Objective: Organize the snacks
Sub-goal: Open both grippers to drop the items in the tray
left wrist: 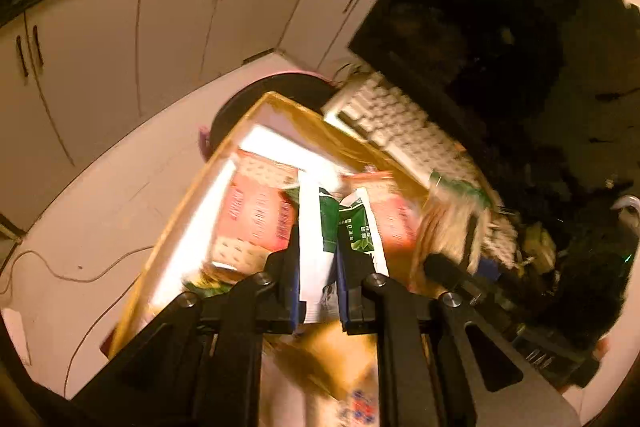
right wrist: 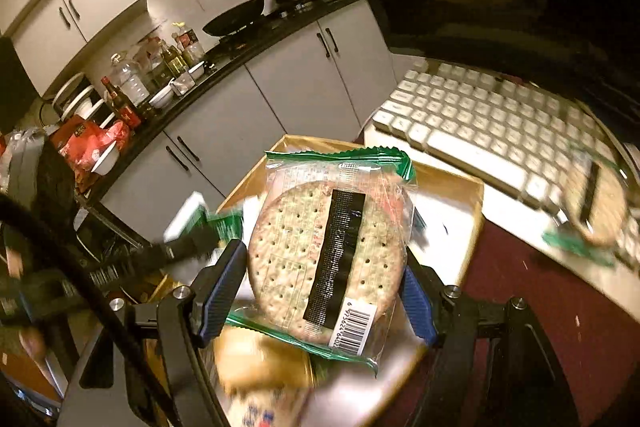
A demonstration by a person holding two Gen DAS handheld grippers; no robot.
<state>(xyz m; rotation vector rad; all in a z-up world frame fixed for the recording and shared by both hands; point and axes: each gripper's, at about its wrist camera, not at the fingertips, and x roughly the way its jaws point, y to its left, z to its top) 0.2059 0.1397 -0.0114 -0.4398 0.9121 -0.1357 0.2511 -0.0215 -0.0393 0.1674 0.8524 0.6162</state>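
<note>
Two grippers are at work over one landmark, the shallow cardboard box (left wrist: 280, 115) on the white tabletop (left wrist: 120, 195), and we place everything against it.

Left of the box in the left wrist view, we see bare tabletop with a thin cable (left wrist: 60, 271) trailing across it. Inside the box lie red cracker packets (left wrist: 256, 211), blurred. Over the box's near part our left gripper (left wrist: 318, 267) is clenched on a green-and-white sachet (left wrist: 320, 227), which stands upright between the blue pads. To the right of that, also over the box, our right gripper (left wrist: 448, 267) shows as a dark blur beneath a pale, green-edged packet. Just beyond the box's right wall lies a white keyboard (left wrist: 400, 131), and beyond its far corner a dark round object we cannot identify.

In the right wrist view, the left gripper (right wrist: 188, 247) shows blurred at the box's left edge with the sachet. At the centre, above the box (right wrist: 452, 187), our right gripper (right wrist: 324, 291) is grasping a clear, green-trimmed packet of round crackers (right wrist: 320, 247), its blue pads (right wrist: 222, 279) pressing on the packet's two sides, barcode end nearest us. Right of the box, a second round cracker packet (right wrist: 592, 207) lies on the keyboard (right wrist: 480, 123), blurred.
</note>
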